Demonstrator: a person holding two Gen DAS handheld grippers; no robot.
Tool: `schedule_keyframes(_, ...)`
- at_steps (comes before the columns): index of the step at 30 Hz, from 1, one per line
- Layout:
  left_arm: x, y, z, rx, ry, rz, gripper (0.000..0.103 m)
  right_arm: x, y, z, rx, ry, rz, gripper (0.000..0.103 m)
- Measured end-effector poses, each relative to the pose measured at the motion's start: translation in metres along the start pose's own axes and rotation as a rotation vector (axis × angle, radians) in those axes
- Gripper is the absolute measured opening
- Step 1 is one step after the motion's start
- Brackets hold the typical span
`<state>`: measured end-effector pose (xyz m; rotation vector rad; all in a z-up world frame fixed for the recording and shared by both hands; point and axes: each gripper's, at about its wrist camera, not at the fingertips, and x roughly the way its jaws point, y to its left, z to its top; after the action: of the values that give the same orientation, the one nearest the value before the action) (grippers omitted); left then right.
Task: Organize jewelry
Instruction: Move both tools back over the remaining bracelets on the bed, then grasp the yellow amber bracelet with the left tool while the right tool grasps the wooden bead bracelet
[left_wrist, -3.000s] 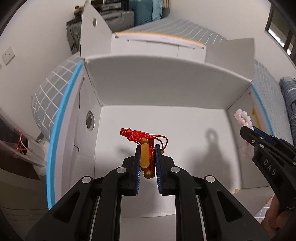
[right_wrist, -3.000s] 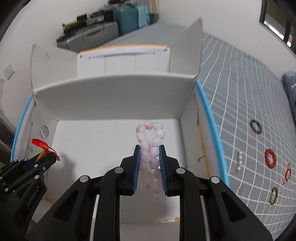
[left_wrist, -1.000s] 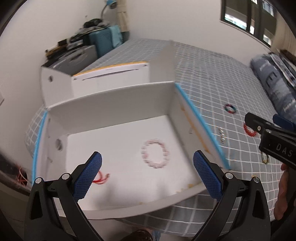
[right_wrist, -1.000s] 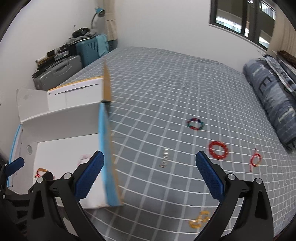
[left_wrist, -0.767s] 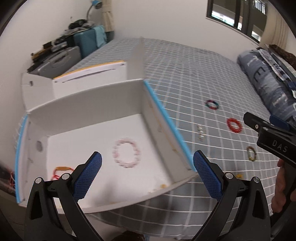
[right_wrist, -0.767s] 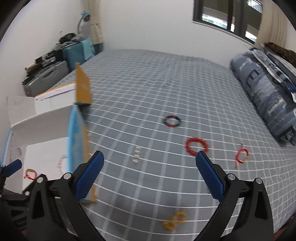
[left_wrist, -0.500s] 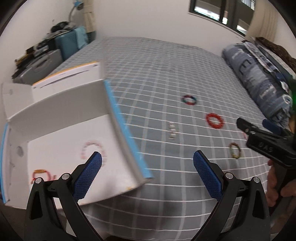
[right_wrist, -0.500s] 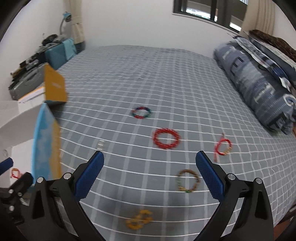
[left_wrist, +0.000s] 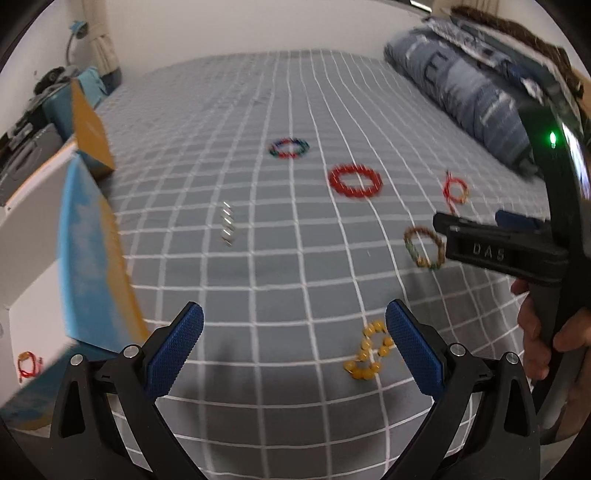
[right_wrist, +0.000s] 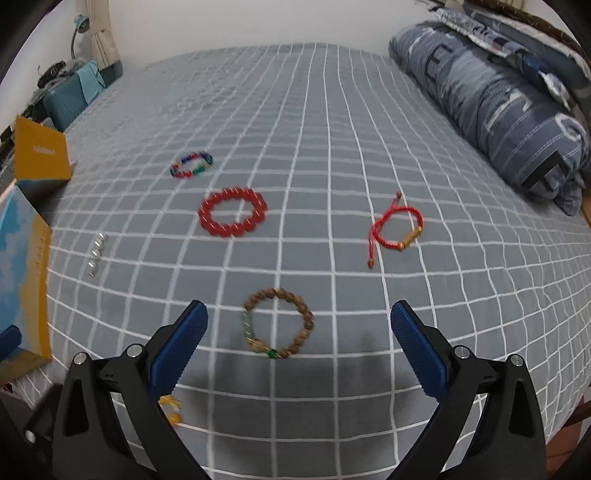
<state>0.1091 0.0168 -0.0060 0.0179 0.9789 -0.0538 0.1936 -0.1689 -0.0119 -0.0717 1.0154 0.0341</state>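
Note:
Several bracelets lie on the grey checked bed. My left gripper (left_wrist: 293, 349) is open and empty, with a yellow bead bracelet (left_wrist: 369, 356) just inside its right finger. My right gripper (right_wrist: 299, 347) is open and empty, above a brown wooden bead bracelet (right_wrist: 277, 323). Farther off lie a red bead bracelet (right_wrist: 232, 211), a red cord bracelet with a gold tube (right_wrist: 397, 230), a multicoloured bracelet (right_wrist: 191, 164) and a short row of pearls (right_wrist: 96, 253). The white box (left_wrist: 33, 236) at the left holds a red cord bracelet (left_wrist: 27, 363).
A blue striped duvet (right_wrist: 491, 96) lies rolled along the bed's right side. The box's blue and orange flap (left_wrist: 94, 254) stands up at the left. Suitcases (right_wrist: 70, 94) sit beyond the bed's far left corner. The right gripper (left_wrist: 502, 251) shows in the left wrist view.
Both grippers let go of their bracelets in the box, opened wide, and swung right from the box to the bracelets on the bed.

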Motion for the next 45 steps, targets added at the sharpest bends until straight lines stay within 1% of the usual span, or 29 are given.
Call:
schedule_keyframes(2,0.012,-0.009,-0.006,0.01,0.031,-0.018,0.097,0.005,-0.004,-0.002,0.008,0.014,0.008,0.095)
schedule_keyframes(4,0.023,-0.016,-0.011,0.024,0.057,-0.018,0.097,0.011,-0.01,-0.005,0.028,0.032,0.028,0.095)
schedule_keyframes(10,0.039,-0.033,-0.023,0.063,0.072,-0.007,0.097,0.031,-0.023,-0.016,0.061,0.085,0.064,0.095)
schedule_keyframes(12,0.047,-0.035,-0.026,0.06,0.082,0.005,0.097,0.036,-0.025,-0.016,0.066,0.098,0.062,0.092)
schedule_keyframes(18,0.061,-0.043,-0.032,0.071,0.101,-0.011,0.097,0.048,-0.029,-0.017,0.079,0.131,0.08,0.077)
schedule_keyframes(20,0.063,-0.045,-0.033,0.075,0.109,-0.003,0.097,0.052,-0.029,-0.016,0.081,0.142,0.088,0.068)
schedule_keyframes(21,0.064,-0.045,-0.033,0.075,0.106,-0.005,0.097,0.053,-0.029,-0.015,0.08,0.146,0.09,0.066)
schedule_keyframes(25,0.066,-0.044,-0.034,0.076,0.109,-0.002,0.096,0.059,-0.021,-0.014,0.062,0.16,0.061,0.053)
schedule_keyframes(27,0.067,-0.046,-0.035,0.088,0.119,0.003,0.095,0.06,-0.018,-0.013,0.057,0.163,0.065,0.047)
schedule_keyframes(29,0.068,-0.047,-0.034,0.096,0.126,-0.001,0.089,0.06,-0.015,-0.012,0.045,0.166,0.066,0.035)
schedule_keyframes(31,0.068,-0.048,-0.035,0.106,0.129,-0.011,0.084,0.06,-0.014,-0.012,0.044,0.171,0.072,0.029)
schedule_keyframes(33,0.068,-0.05,-0.035,0.115,0.131,-0.015,0.079,0.061,-0.013,-0.012,0.045,0.176,0.07,0.026)
schedule_keyframes(35,0.067,-0.051,-0.036,0.122,0.129,-0.007,0.07,0.062,-0.013,-0.011,0.048,0.179,0.071,0.022)
schedule_keyframes(36,0.066,-0.051,-0.036,0.122,0.129,-0.006,0.069,0.062,-0.014,-0.011,0.05,0.181,0.071,0.021)
schedule_keyframes(38,0.064,-0.049,-0.036,0.118,0.13,-0.008,0.059,0.061,-0.014,-0.011,0.051,0.183,0.074,0.018)
schedule_keyframes(39,0.064,-0.049,-0.035,0.113,0.132,-0.011,0.057,0.061,-0.014,-0.011,0.053,0.185,0.077,0.017)
schedule_keyframes(41,0.063,-0.048,-0.035,0.11,0.135,-0.017,0.047,0.062,-0.015,-0.011,0.056,0.187,0.077,0.015)
schedule_keyframes(42,0.063,-0.048,-0.035,0.11,0.136,-0.014,0.044,0.062,-0.015,-0.011,0.06,0.188,0.075,0.013)
schedule_keyframes(43,0.062,-0.048,-0.035,0.107,0.136,-0.011,0.037,0.062,-0.015,-0.011,0.064,0.189,0.075,0.011)
schedule_keyframes(44,0.062,-0.048,-0.035,0.105,0.136,-0.006,0.025,0.062,-0.016,-0.011,0.067,0.19,0.076,0.01)
schedule_keyframes(45,0.061,-0.047,-0.035,0.103,0.136,0.005,0.018,0.062,-0.016,-0.011,0.067,0.191,0.075,0.01)
